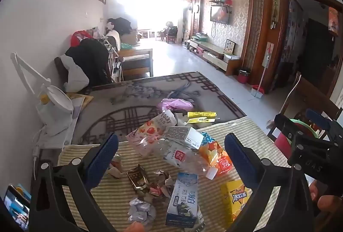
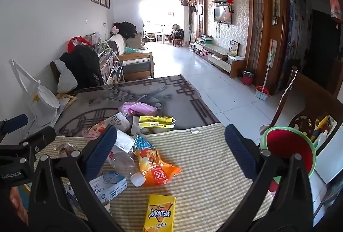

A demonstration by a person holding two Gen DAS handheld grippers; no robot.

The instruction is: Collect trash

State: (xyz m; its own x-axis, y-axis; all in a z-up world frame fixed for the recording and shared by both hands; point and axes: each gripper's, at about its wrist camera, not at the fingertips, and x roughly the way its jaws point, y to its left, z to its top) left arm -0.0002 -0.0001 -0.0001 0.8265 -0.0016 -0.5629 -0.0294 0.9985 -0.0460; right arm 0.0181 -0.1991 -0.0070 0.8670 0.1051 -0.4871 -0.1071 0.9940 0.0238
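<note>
Trash lies on a striped mat (image 1: 246,133) on the table: a crushed clear bottle (image 1: 184,157), an orange snack bag (image 1: 216,157), a Pocky wrapper (image 1: 150,133), a blue-white carton (image 1: 183,199), a yellow drink box (image 1: 234,197) and crumpled wrappers (image 1: 142,210). My left gripper (image 1: 171,152) is open and empty above the pile. My right gripper (image 2: 171,144) is open and empty over the mat, with the orange bag (image 2: 154,165), bottle (image 2: 124,163) and yellow box (image 2: 159,213) below it. A red bin with a green rim (image 2: 289,146) stands at the right.
A pink bag (image 2: 137,108) and a yellow box (image 2: 156,121) lie on the dark patterned table cover (image 2: 182,103). A white lamp (image 1: 53,107) stands at the table's left. A phone (image 1: 16,208) is at the lower left. A wooden chair (image 2: 310,107) stands to the right.
</note>
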